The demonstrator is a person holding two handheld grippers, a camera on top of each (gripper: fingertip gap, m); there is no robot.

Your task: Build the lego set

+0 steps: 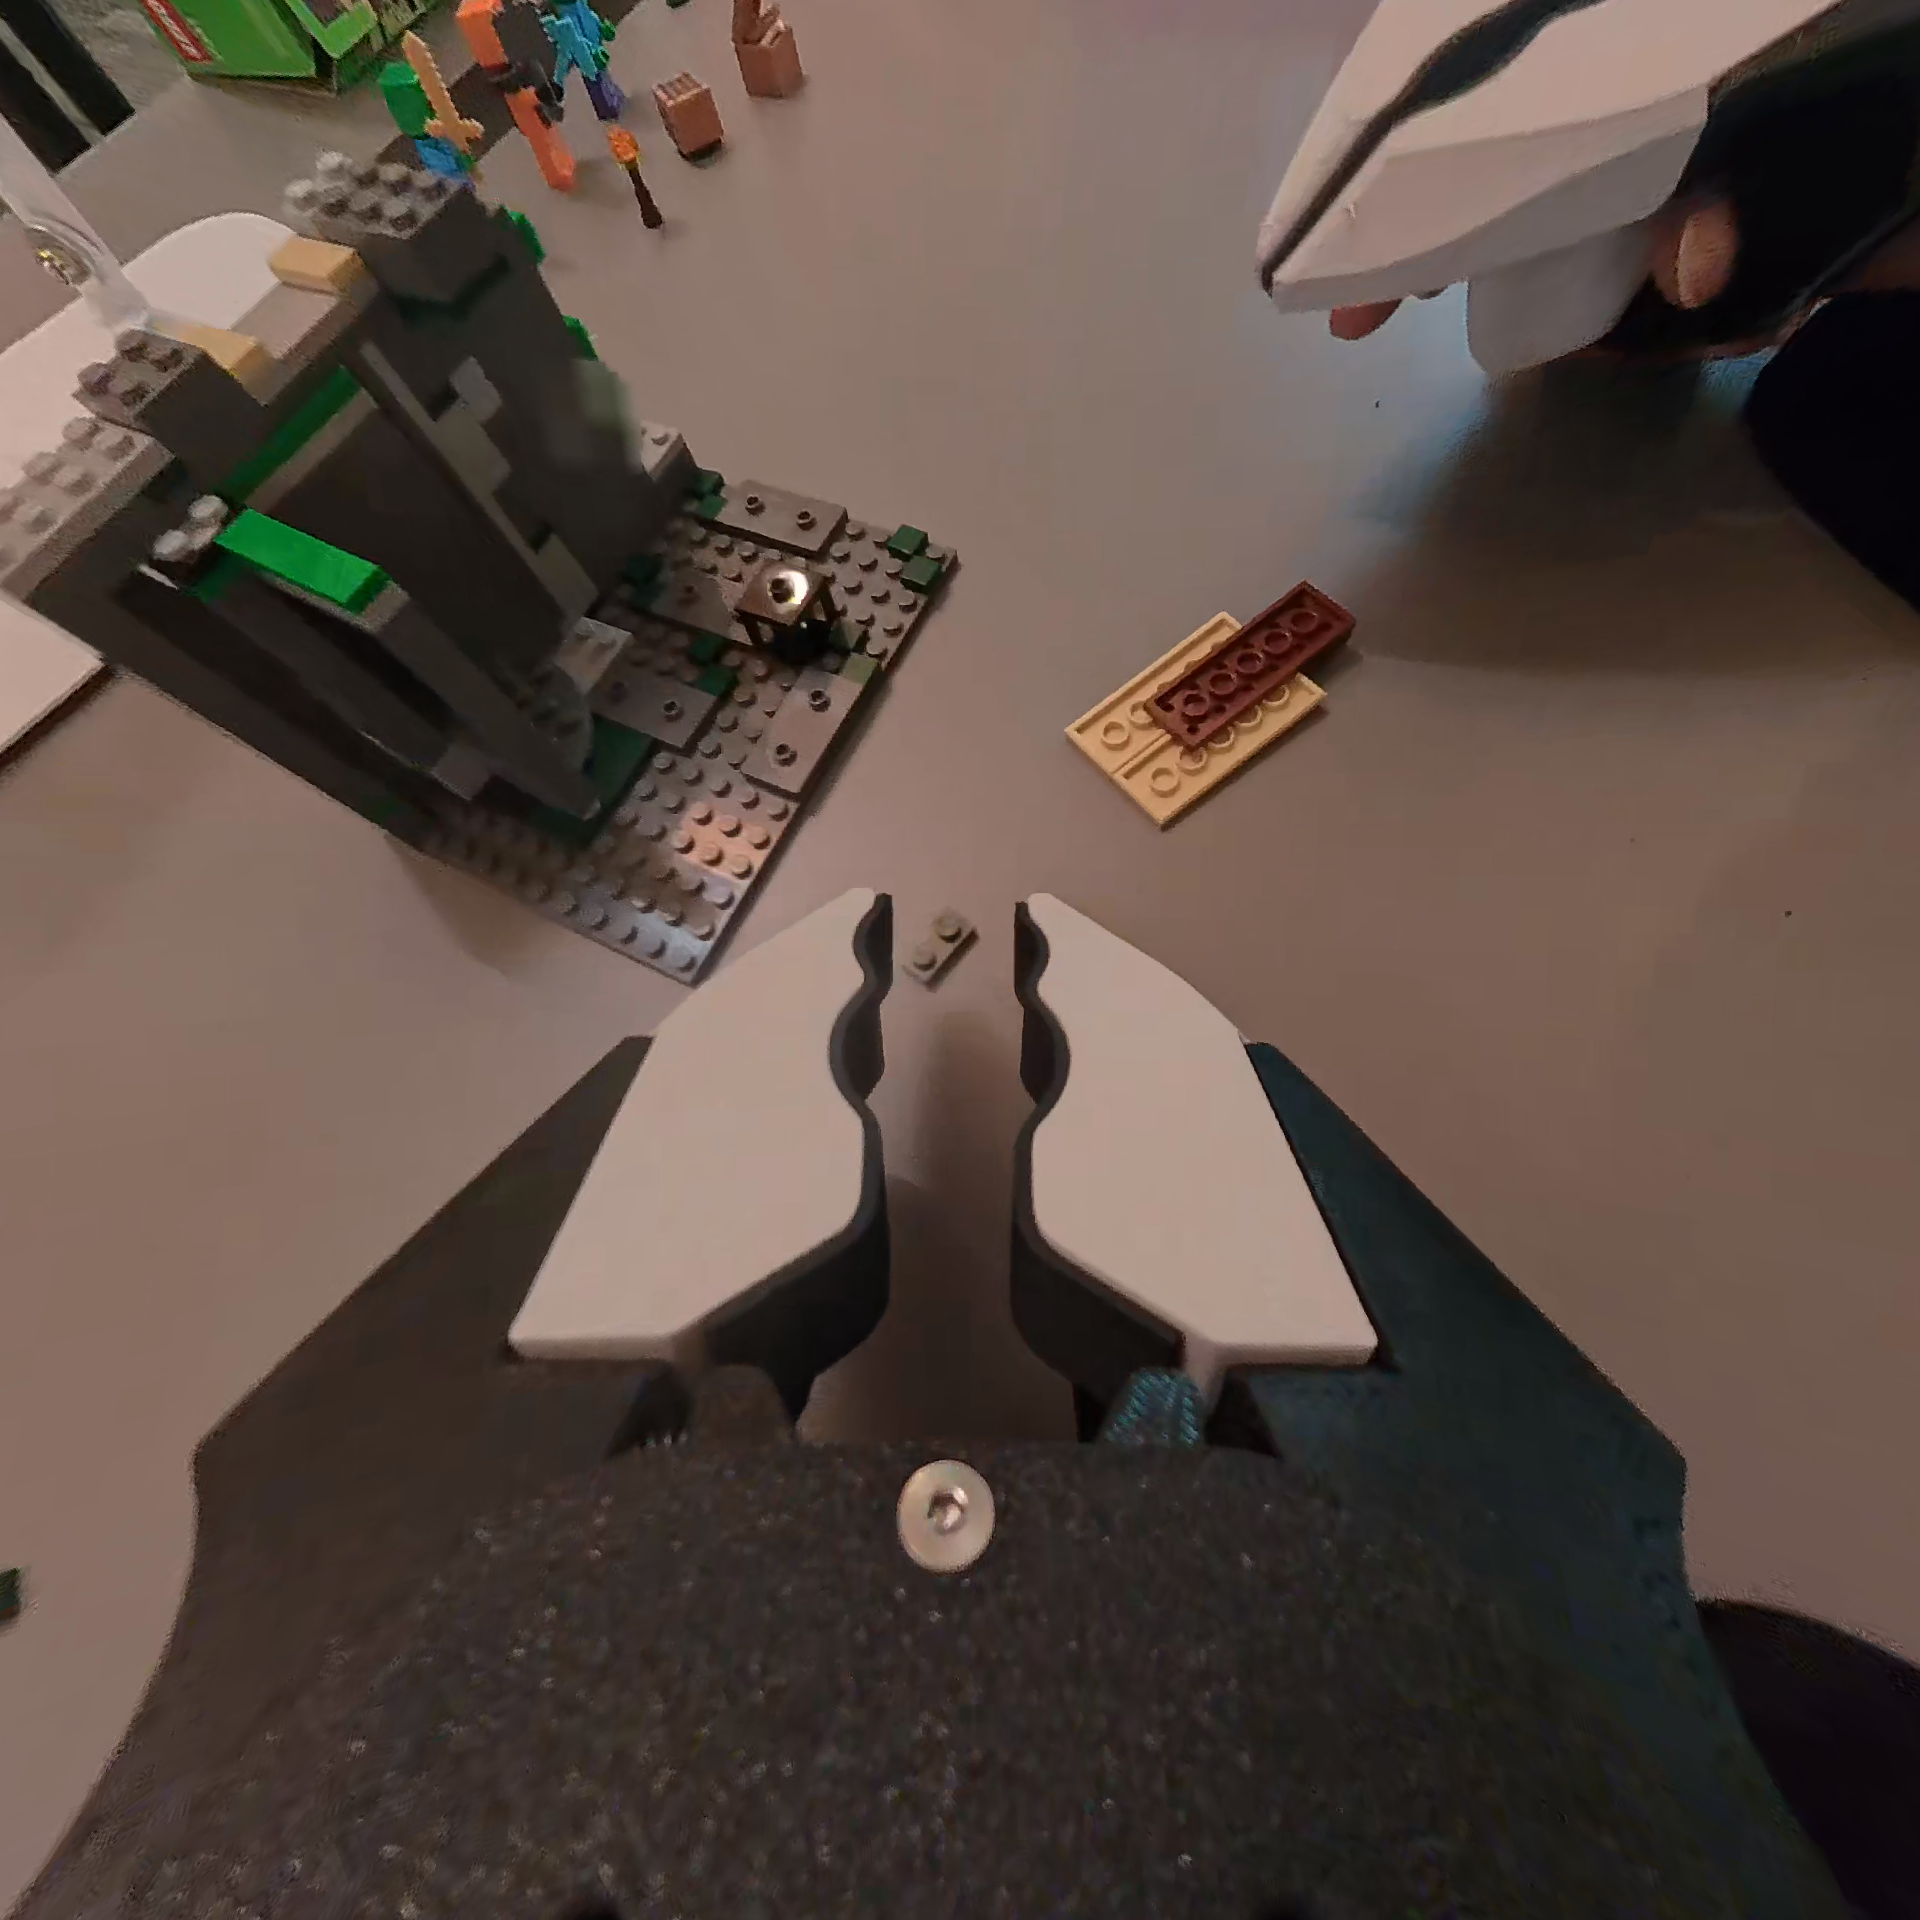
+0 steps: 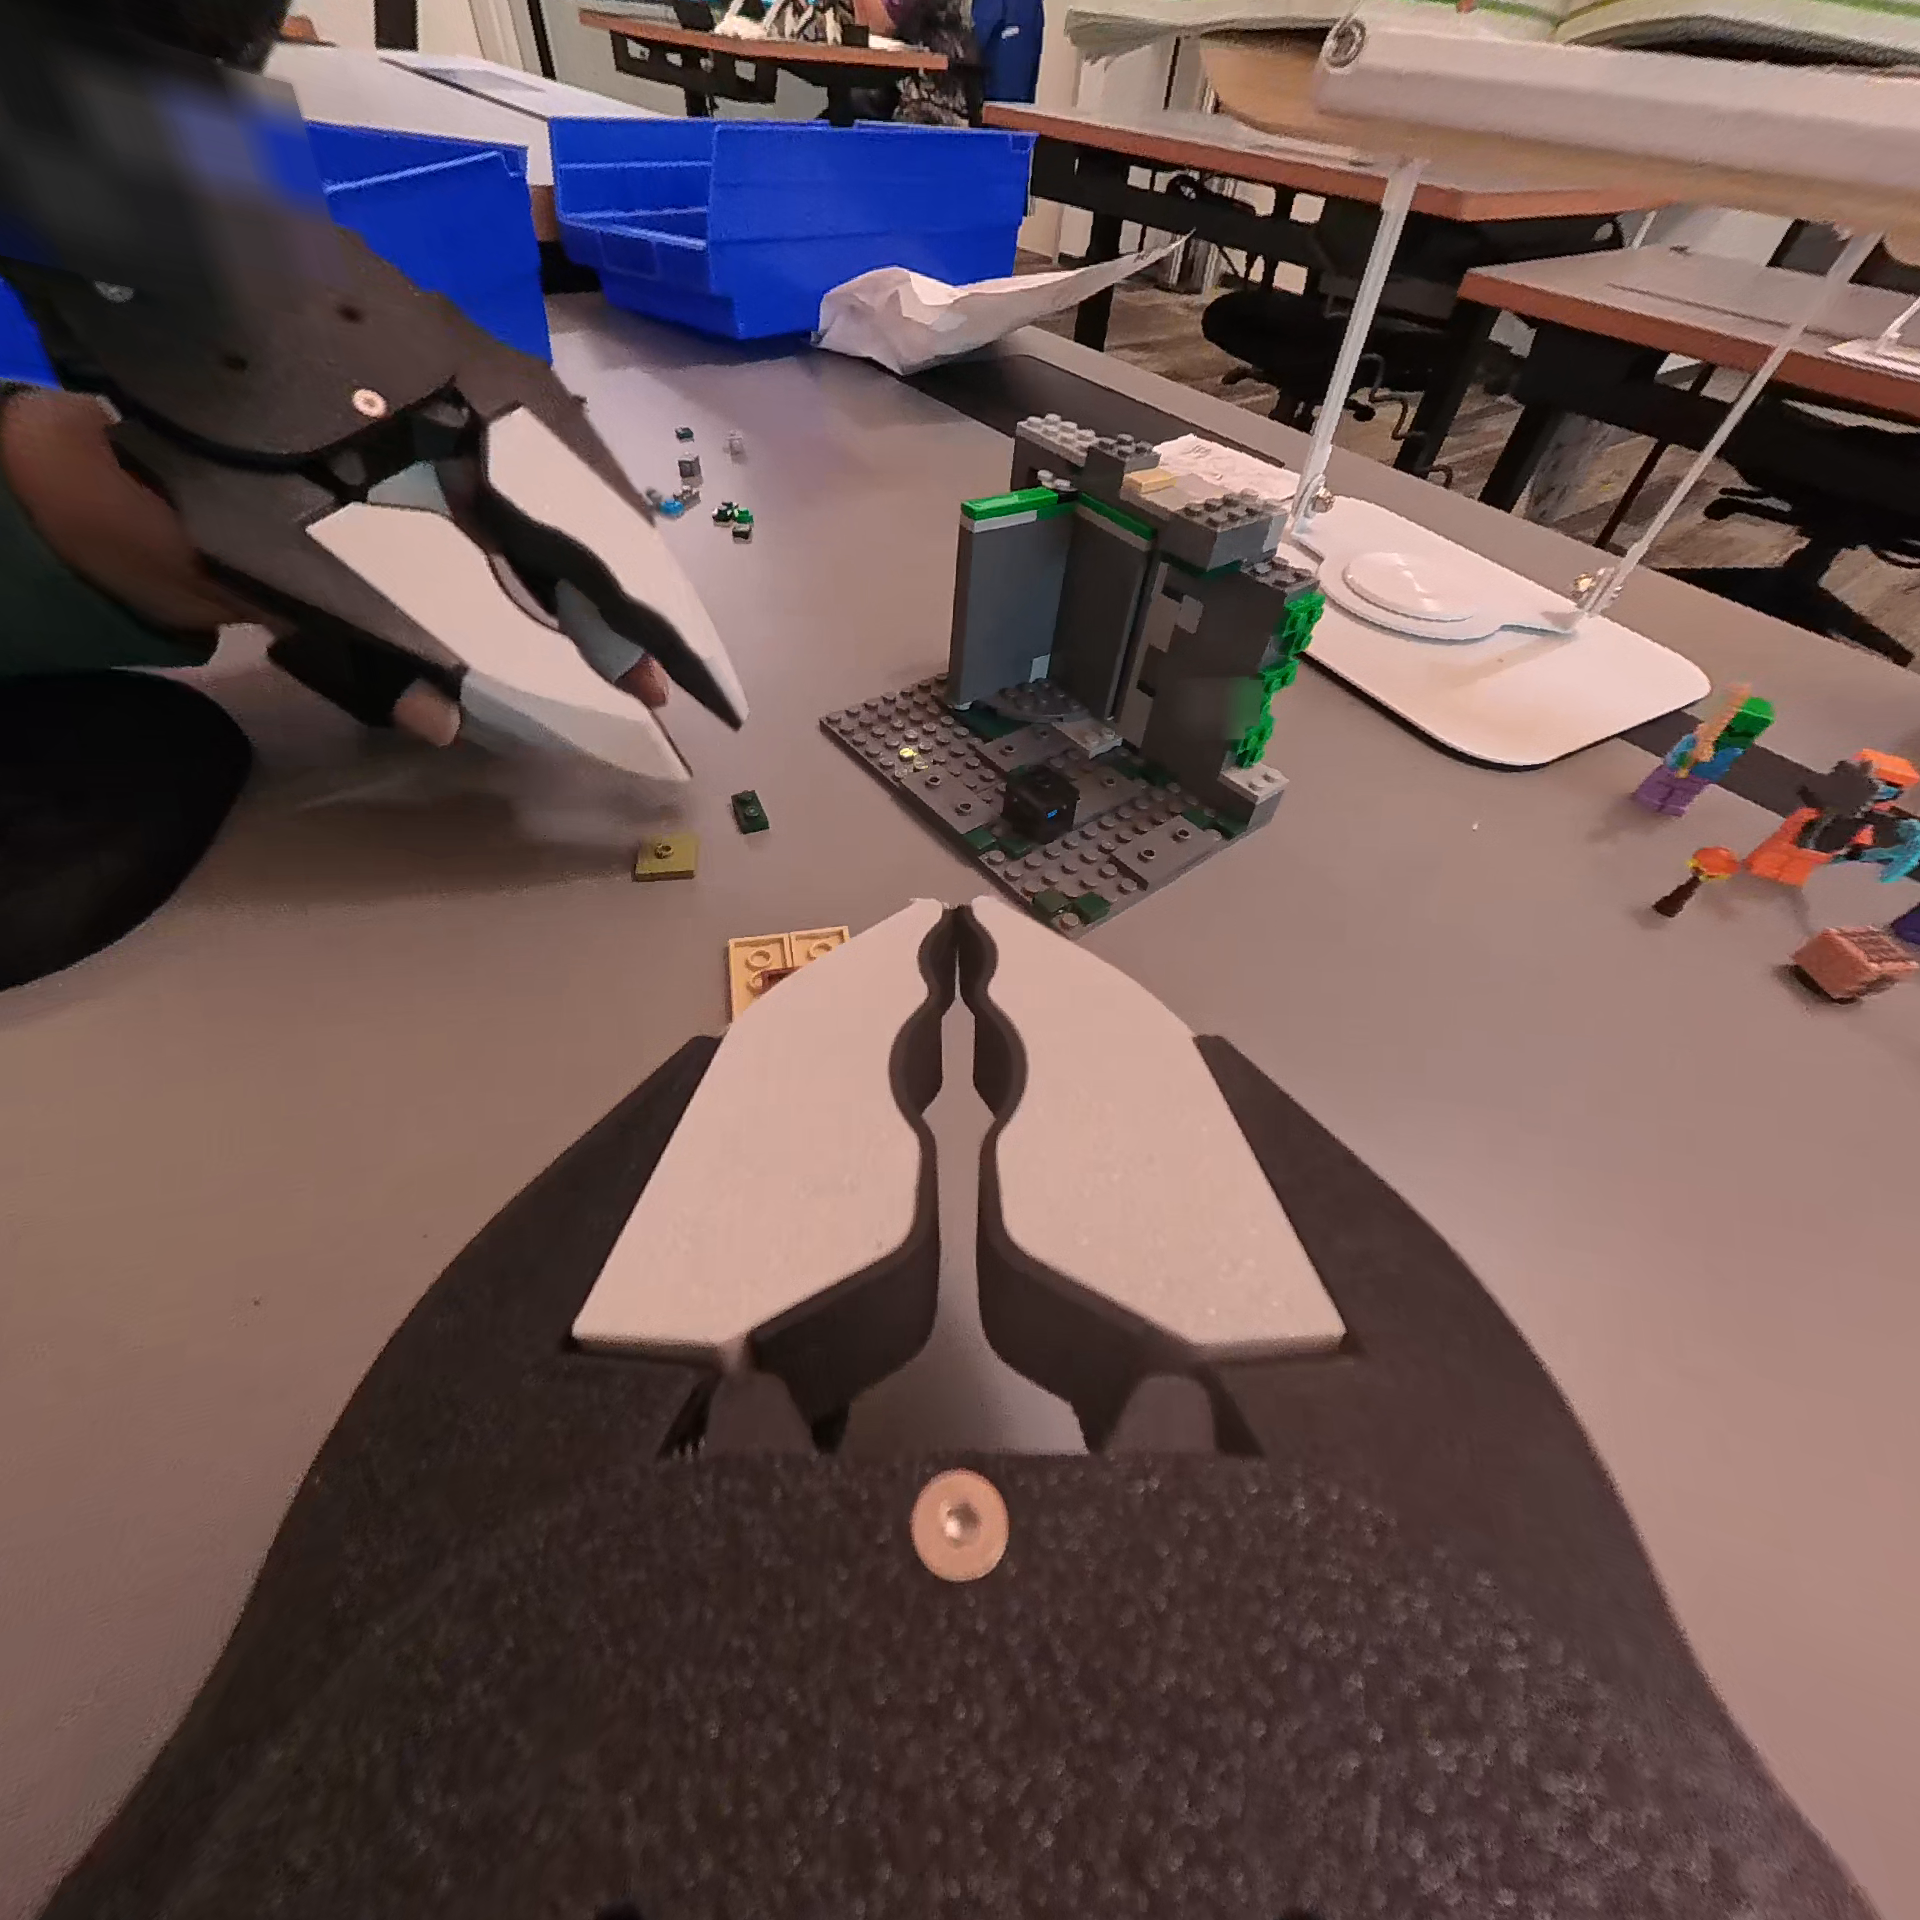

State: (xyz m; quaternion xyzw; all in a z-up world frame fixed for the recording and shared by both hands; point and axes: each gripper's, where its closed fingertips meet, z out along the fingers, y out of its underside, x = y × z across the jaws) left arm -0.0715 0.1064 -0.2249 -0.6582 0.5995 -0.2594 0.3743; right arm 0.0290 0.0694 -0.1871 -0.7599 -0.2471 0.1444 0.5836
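Grey laminate table (image 1: 1143,416) carried the work: you had the left gripper (image 1: 953,935) low over it with its fingers spread, a small grey two-stud plate (image 1: 942,948) lying on the surface between the tips, touched by neither. That framing suggests you were lining up a pick, and a piece this flat may slide rather than lift unless the tips meet its short edges squarely. You held the right gripper (image 2: 954,914) clear of the surface with its fingers pressed together and nothing between them, apparently parked while the other hand worked. The partly built grey and green brick tower on its studded grey baseplate (image 1: 665,727) stood just beyond and to the left of the small plate. A dark brown studded plate (image 1: 1252,662) lay across a tan studded plate (image 1: 1132,769) to the right, seemingly staged for a later step. In the right wrist view, an olive square tile (image 2: 666,858) and a small dark green plate (image 2: 749,810) lay loose near the left gripper. Blocky figures (image 1: 520,104) stood well apart at the far side.
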